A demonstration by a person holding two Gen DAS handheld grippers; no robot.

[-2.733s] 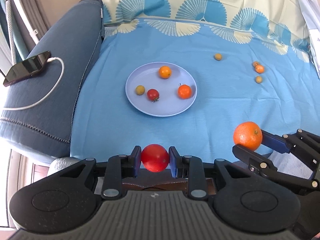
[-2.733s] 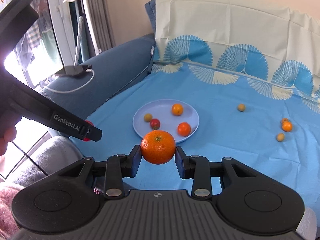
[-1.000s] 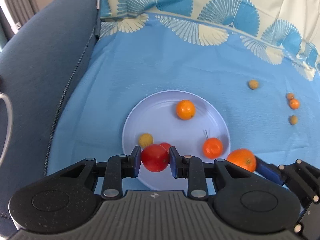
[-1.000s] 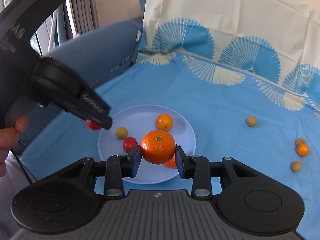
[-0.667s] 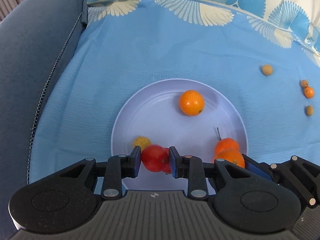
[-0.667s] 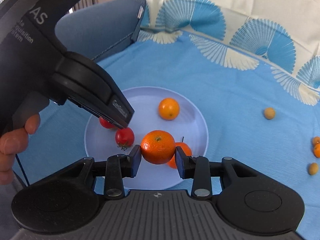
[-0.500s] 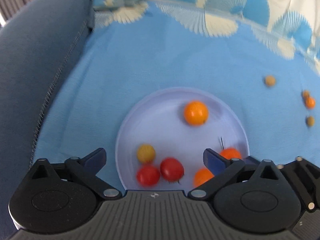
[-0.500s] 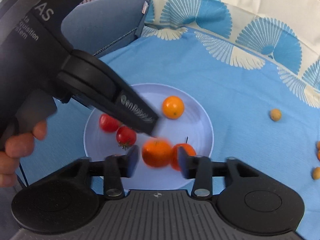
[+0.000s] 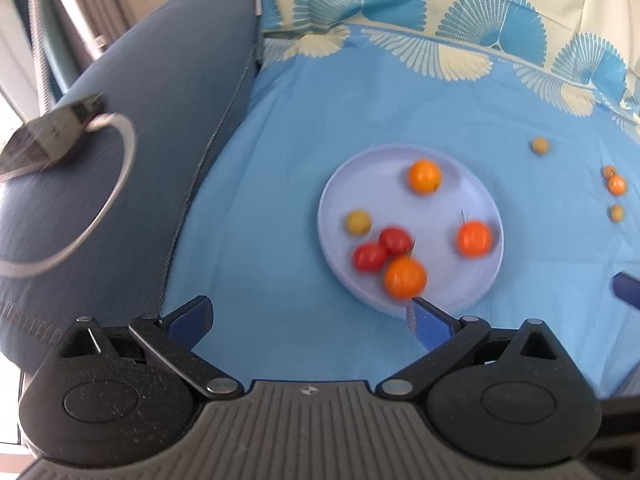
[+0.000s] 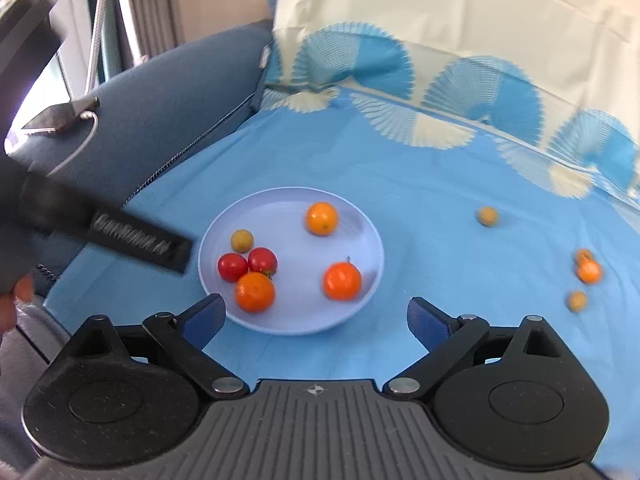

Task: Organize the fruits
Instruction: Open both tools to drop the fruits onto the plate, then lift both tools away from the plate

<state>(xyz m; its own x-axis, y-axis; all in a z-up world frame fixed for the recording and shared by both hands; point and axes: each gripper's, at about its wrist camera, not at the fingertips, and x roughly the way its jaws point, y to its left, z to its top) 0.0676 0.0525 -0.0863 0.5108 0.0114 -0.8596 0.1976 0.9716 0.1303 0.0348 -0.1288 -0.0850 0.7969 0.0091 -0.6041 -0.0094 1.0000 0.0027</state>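
Note:
A pale blue plate (image 9: 384,192) (image 10: 288,232) lies on the blue cloth. On it are an orange (image 9: 405,278) (image 10: 255,292), two red tomatoes (image 9: 370,257) (image 10: 233,267), a yellowish small fruit (image 9: 358,222), an orange fruit (image 9: 425,176) and a stemmed orange tomato (image 9: 474,239). My left gripper (image 9: 308,308) is open and empty, short of the plate's near left edge. My right gripper (image 10: 316,307) is empty too, its jaws still opening just short of the plate's near rim. Several small fruits (image 9: 616,184) (image 10: 589,271) lie loose to the right.
A phone (image 9: 44,140) (image 10: 60,118) on a white cable rests on the dark blue cushion (image 9: 140,120) at the left. A cream cloth (image 10: 440,20) rises behind the blue one. In the right wrist view the left gripper's body (image 10: 140,242) and a hand (image 10: 16,296) are at the left.
Both grippers let go: the red tomato and the orange now lie on the plate. Both sets of jaws spread wide, and both grippers drew back from the plate.

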